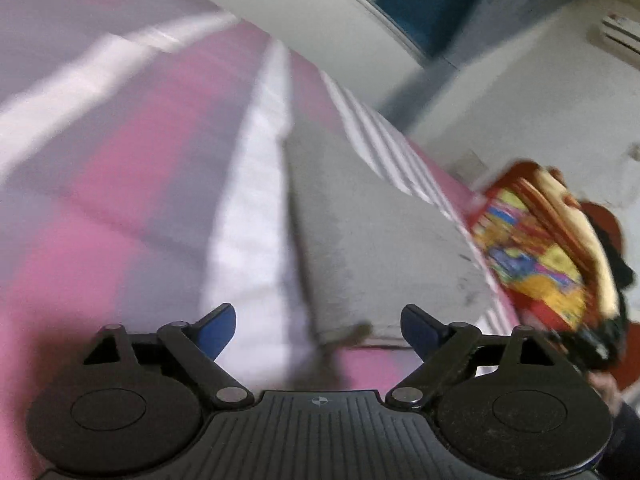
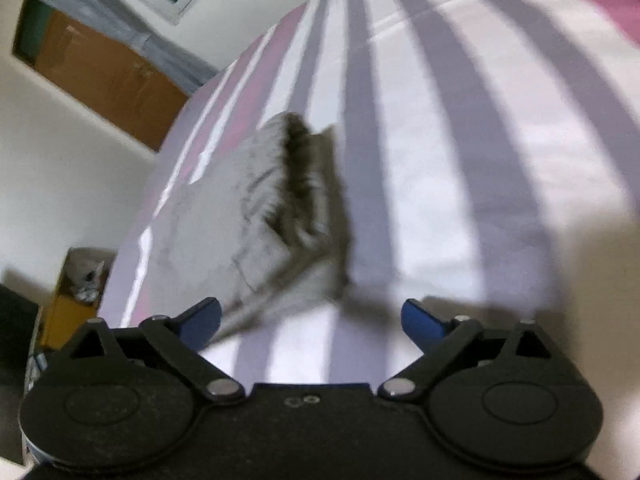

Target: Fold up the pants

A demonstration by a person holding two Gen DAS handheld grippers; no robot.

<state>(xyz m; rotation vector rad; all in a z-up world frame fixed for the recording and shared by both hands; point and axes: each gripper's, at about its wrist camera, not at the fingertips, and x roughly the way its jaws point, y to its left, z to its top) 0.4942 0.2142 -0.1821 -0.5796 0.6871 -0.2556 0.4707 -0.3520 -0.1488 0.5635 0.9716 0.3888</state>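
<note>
The grey pants lie flat on the striped pink, white and lilac bed sheet. In the right wrist view the pants show as a folded stack with a dark gap between the layers. My left gripper is open and empty, just short of the pants' near edge. My right gripper is open and empty, with a corner of the pants between its blue fingers. Both views are blurred.
A person in a colourful patterned top is at the right, holding the other gripper. A wooden door and a yellow bin stand beside the bed's left edge. A wall and window lie beyond the bed.
</note>
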